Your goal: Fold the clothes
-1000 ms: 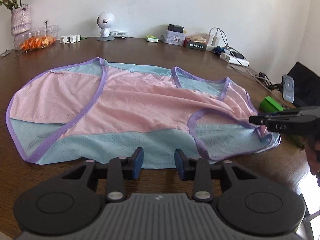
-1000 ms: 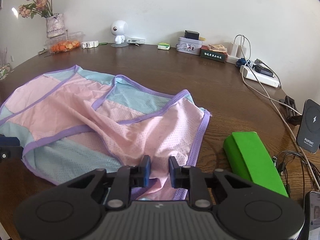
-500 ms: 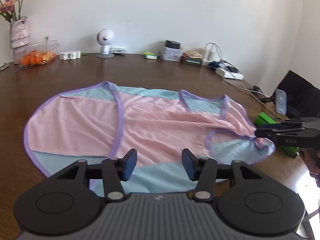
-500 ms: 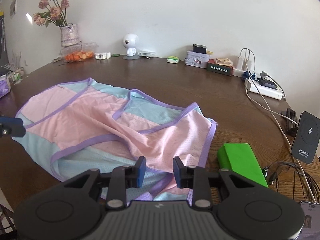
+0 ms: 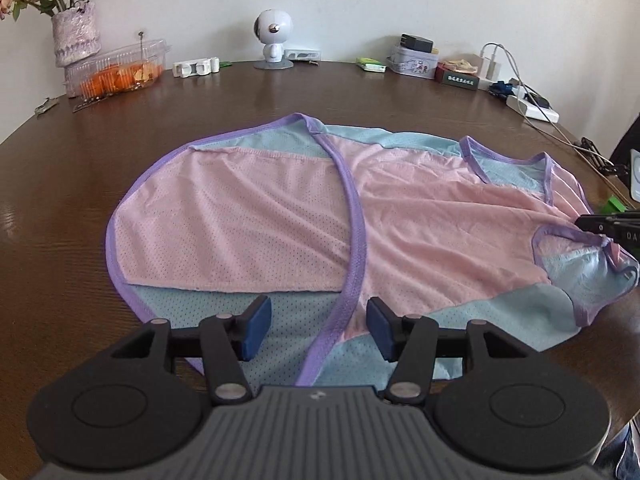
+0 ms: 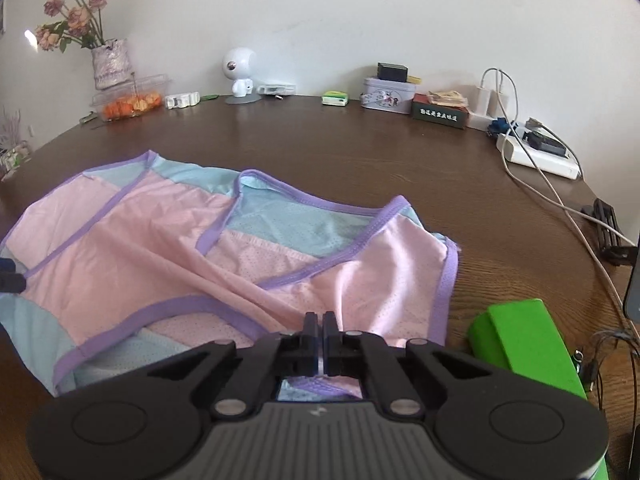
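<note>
The step in hand is judged to be the gripping of two edge points on the garment [image 5: 280, 216] ahead of a fold. One garment lies spread flat on the brown bench [image 5: 240, 92], pink and pale blue mesh with purple binding, near the front edge and well apart from the objects along the wall.

Left claw [image 5: 318, 332]: the jaws are opening and stand about half apart. They straddle the purple binding strip [image 5: 356, 248] at the near hem. The pads do not press on the fabric; nothing is held. Lower the claw until both pads bracket the hem, then close on the binding, not on the thin mesh, which is likely to slip or stretch.

Right claw [image 6: 322, 334]: the jaws are closing and are all but together on the pink fabric at the garment's near right corner. The fabric puckers up toward the tips, so it appears pinched. Confirm both layers are caught before lifting.

Lift both points together and keep the held edge taut, so that the fold line lies straight. Keep clear of the green block [image 6: 528, 340] just beside the right corner.

Count, left to right:
- flower vase [image 5: 76, 38]: one
- clear box of orange food [image 5: 116, 70]: one
- white round-headed figure [image 5: 274, 38]: one
- tin [image 5: 414, 64]: one
- white power strip [image 6: 538, 158]: one
- green block: one
- garment: one
- claws: two
</note>
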